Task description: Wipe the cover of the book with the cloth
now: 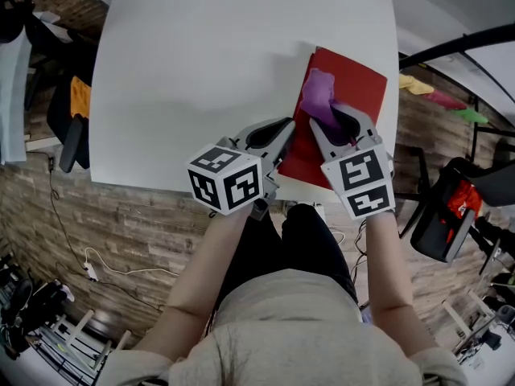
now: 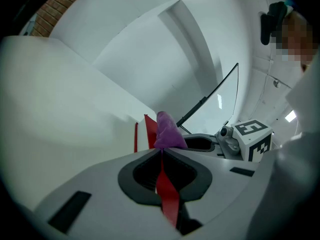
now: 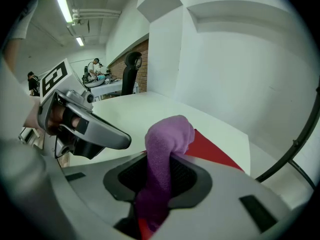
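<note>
We're clamping the left gripper (image 1: 283, 141) fingers on the near edge of the red book (image 1: 358, 87); the right gripper (image 1: 344, 119) fingers are pinching the purple cloth (image 1: 318, 95), cover stretching ahead.

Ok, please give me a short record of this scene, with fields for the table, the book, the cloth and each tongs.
table: white, bears the book
book: red cover, at the table's right side, near the person
cloth: purple, bunched, over the red cover
left tongs: shut on the book's edge
right tongs: shut on the cloth
</note>
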